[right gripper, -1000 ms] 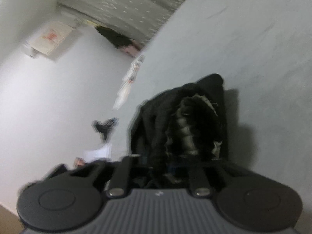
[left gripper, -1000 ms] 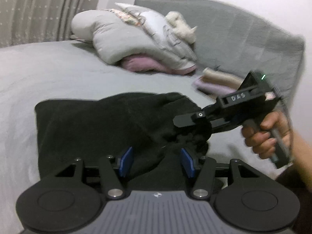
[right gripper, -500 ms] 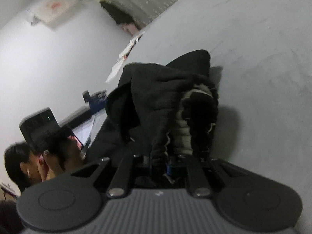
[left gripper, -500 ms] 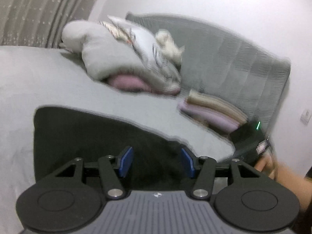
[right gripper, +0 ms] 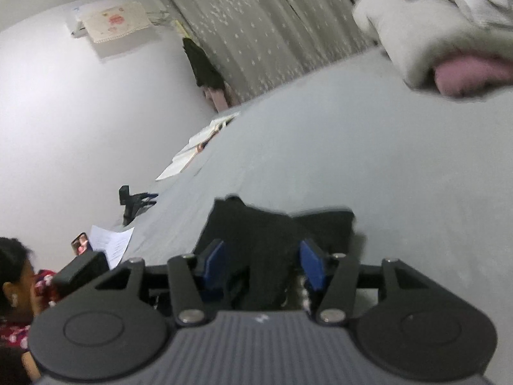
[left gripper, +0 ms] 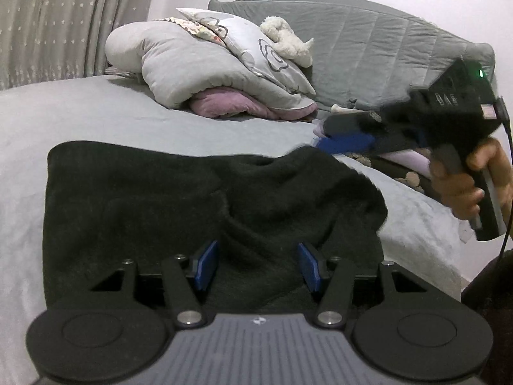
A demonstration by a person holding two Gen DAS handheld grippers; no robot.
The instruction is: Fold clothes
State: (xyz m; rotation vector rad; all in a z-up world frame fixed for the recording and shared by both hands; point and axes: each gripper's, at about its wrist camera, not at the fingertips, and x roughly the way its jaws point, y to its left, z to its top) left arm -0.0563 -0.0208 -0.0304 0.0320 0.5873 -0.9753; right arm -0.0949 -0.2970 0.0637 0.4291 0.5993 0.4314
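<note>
Bed (left gripper: 96,115) with black garment (left gripper: 192,205); papers (right gripper: 195,150) only rightward.

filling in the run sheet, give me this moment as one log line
task: fold clothes | black garment: on grey bed | left gripper: open, over garment | right gripper: jaws opening, garment fold between them

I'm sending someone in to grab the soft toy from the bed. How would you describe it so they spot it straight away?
Start at the grey quilted headboard at the far end of the bed. Against it lies a heap of bedding: a pale grey folded duvet over a pink blanket. The small cream fluffy plush toy sits on top of that heap, the only shaggy, off-white thing among smooth fabrics.
</note>
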